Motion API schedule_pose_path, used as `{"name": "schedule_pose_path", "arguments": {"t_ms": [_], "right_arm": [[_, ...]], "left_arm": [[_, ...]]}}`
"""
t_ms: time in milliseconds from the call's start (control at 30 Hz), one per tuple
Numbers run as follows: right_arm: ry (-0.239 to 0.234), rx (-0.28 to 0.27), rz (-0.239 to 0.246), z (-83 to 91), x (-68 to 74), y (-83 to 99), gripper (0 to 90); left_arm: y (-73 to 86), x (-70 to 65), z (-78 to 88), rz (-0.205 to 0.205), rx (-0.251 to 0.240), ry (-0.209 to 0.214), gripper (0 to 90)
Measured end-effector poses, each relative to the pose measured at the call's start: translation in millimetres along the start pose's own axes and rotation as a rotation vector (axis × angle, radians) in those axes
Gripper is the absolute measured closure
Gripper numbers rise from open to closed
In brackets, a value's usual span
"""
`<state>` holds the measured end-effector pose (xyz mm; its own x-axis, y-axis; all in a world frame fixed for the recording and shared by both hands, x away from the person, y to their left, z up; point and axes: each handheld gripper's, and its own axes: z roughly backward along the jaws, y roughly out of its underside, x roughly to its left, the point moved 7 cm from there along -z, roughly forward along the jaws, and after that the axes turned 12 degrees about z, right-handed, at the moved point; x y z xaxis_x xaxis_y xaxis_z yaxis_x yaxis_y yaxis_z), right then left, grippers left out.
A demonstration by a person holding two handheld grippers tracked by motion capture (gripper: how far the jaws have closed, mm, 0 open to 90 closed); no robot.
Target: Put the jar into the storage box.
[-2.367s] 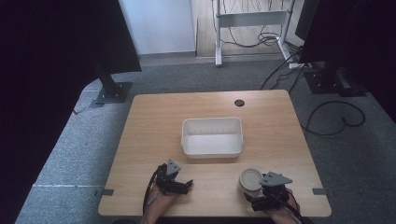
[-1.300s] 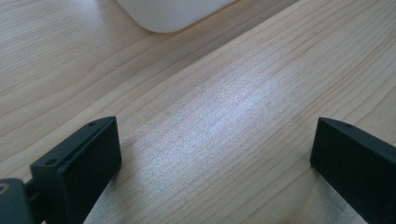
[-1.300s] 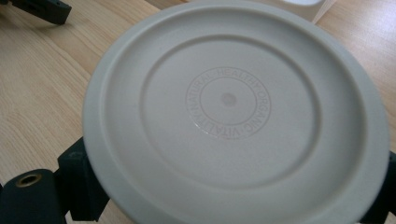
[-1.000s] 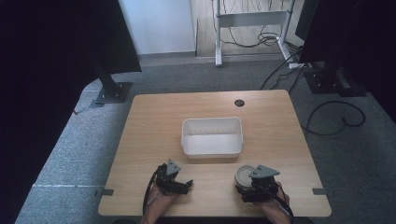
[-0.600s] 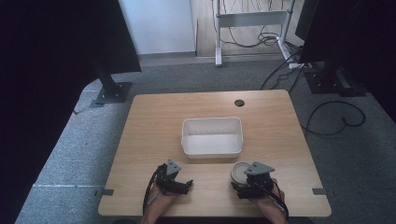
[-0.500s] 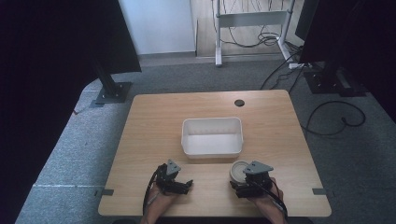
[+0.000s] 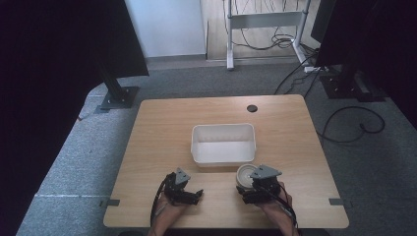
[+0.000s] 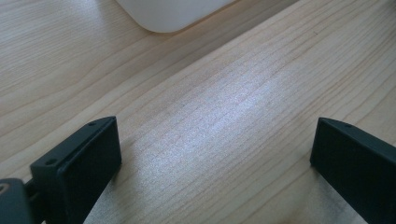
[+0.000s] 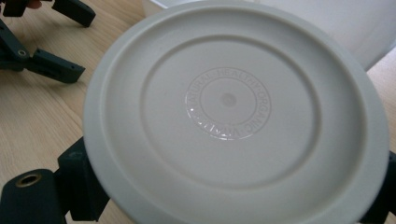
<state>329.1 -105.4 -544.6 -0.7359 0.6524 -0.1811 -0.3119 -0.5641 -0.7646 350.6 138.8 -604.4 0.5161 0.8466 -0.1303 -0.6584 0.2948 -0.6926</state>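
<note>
The right hand-held gripper (image 7: 252, 189) sits at the near right of the table (image 7: 162, 128), and its jaws are clamped on a round white lidded container (image 7: 245, 174). In the right gripper view that container (image 9: 233, 112) looms large, its flat lid facing the camera, with an embossed ring of lettering in the middle and a black jaw hugging each side. From the high view it stands just in front of the white rectangular bin (image 7: 223, 143), near the bin's right corner; whether it rests on the wood or is lifted a touch is hard to tell from here.

Over on the near left, the left hand-held gripper (image 7: 186, 192) lies low on the table with its jaws spread wide apart, holding nothing. In the left gripper view the left hand-held gripper (image 8: 215, 158) frames only bare wood grain between its two black jaws, and a rounded corner of the bin (image 8: 173, 11) peeks in at the far edge. The left gripper also turns up at the far left of the right gripper view (image 9: 42, 42), well apart from the container.

The bin sits mid-table. Beyond it, a small dark grommet hole (image 7: 252, 108) marks the far edge.
</note>
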Motion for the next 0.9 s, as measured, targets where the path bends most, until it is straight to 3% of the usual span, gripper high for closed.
{"name": "schedule_pose_path", "arguments": {"t_ms": [900], "right_arm": [[-0.033, -0.043, 0.006, -23.1, -1.4, -35.7, 9.5]], "left_arm": [[0.0, 0.1, 0.0, -0.002, 0.000, -0.001, 1.5]]}}
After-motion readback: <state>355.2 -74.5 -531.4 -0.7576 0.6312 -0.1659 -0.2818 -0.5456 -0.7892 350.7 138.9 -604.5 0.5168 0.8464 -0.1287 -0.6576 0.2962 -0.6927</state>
